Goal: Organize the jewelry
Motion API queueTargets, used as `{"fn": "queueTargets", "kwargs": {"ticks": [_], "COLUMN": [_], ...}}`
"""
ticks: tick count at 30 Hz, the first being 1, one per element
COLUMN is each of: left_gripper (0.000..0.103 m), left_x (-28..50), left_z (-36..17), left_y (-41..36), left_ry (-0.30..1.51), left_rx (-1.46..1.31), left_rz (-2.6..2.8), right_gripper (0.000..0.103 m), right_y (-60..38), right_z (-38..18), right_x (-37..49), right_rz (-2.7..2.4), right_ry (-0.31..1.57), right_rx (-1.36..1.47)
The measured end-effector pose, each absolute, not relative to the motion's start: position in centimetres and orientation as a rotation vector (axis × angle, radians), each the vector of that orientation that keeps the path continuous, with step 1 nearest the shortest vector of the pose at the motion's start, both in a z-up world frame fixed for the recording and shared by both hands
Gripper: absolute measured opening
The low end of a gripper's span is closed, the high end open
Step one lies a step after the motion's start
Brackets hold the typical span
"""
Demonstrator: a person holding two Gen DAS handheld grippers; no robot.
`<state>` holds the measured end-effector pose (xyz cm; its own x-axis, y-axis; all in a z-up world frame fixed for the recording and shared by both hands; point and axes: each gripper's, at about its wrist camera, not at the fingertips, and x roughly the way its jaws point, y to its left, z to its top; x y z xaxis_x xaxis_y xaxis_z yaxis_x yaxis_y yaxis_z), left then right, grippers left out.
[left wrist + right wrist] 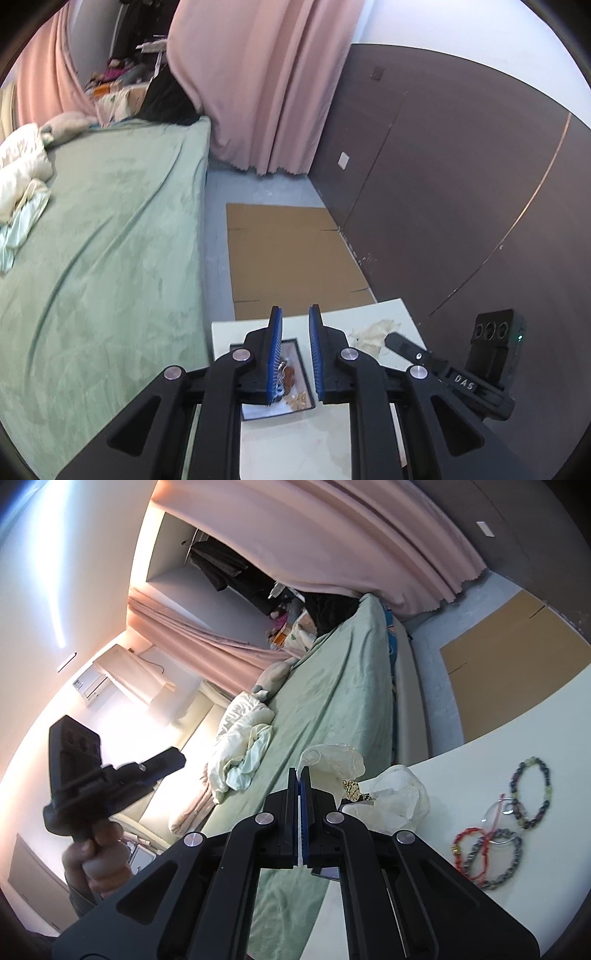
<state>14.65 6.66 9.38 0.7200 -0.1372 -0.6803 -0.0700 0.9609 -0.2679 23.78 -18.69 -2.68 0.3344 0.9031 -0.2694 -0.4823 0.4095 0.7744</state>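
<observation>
left hand-held gripper (pixel 295 314): blue pads spread, nothing between them; hovers over the tray, not touching it as far as I can tell.
right hand-held gripper (pixel 300 771): pads pressed together, or nearly; a crumpled plastic bag (pixel 334 760) sits right at the tips, possibly a thin edge pinched, cannot confirm.
tray (pixel 301 369): flat, dark-rimmed, white-lined, on the white table (pixel 295 443); holds small brown and gold jewelry pieces (pixel 290 378), partly hidden by the left pad.
gold trinket (pixel 351 788): small, hangs by the bag just right of the right tips.
bracelets (pixel 532 794): beaded loops plus a red cord one (pixel 467 843), on the table well to the right, overlapping each other.
handling: all light; beads hard and slippery, strung loops floppy, will sag and swing. Bag soft, flimsy.
grip point: pinch one bracelet across its strand on a free outer arc, away from overlaps, so neighbours don't drag.
risk: loops snagging together; thin chain slipping through the pads.
</observation>
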Motion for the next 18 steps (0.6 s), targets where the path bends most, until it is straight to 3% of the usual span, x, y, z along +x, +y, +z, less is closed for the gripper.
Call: {"fn": "queueTargets", "kwargs": {"ticks": [1, 2, 4, 7, 9, 11, 12, 13, 14, 15, 18], "left_gripper": [0.019, 0.032, 0.048, 0.050, 0.060, 0.076, 0.080, 0.088, 0.093, 0.094, 0.094], "left_x": [14.5, 14.4, 13.9, 13.3, 12.9, 12.5, 12.4, 12.3, 12.2, 12.1, 12.1], "left_z": [8.9, 8.5, 7.7, 6.5, 5.4, 4.6, 4.0, 3.4, 2.8, 2.4, 1.5], "left_y": [7.0, 7.3, 7.9, 8.4, 9.0, 9.4, 9.6, 9.7, 9.7, 9.6, 9.2], "left_ry": [0.775, 0.778, 0.774, 0.786, 0.796, 0.797, 0.800, 0.805, 0.811, 0.817, 0.837], "left_rx": [-0.294, -0.301, -0.310, -0.308, -0.324, -0.338, -0.348, -0.355, -0.360, -0.362, -0.359], "left_rz": [-0.033, -0.029, -0.014, -0.002, 0.009, 0.018, 0.022, 0.025, 0.031, 0.033, 0.031], "right_gripper": [0.003, 0.003, 0.003, 0.003, 0.003, 0.005, 0.018, 0.043, 0.055, 0.073, 0.084], "right_y": [-18.2, -17.7, -16.8, -15.5, -14.6, -13.2, -12.7, -12.1, -11.8, -11.8, -12.4], "right_z": [-2.7, -2.7, -2.7, -2.9, -3.2, -3.8, -4.1, -4.5, -4.8, -4.8, -4.3], "right_x": [23.7, 23.7, 23.4, 23.1, 23.0, 22.8, 22.8, 22.8, 22.7, 22.6, 22.2], "right_rz": [0.999, 1.007, 1.022, 1.047, 1.066, 1.077, 1.074, 1.065, 1.054, 1.040, 1.006], "right_ry": [0.775, 0.779, 0.785, 0.799, 0.815, 0.850, 0.875, 0.905, 0.918, 0.918, 0.893], "right_rx": [0.643, 0.640, 0.633, 0.626, 0.624, 0.599, 0.582, 0.563, 0.551, 0.539, 0.495]}}
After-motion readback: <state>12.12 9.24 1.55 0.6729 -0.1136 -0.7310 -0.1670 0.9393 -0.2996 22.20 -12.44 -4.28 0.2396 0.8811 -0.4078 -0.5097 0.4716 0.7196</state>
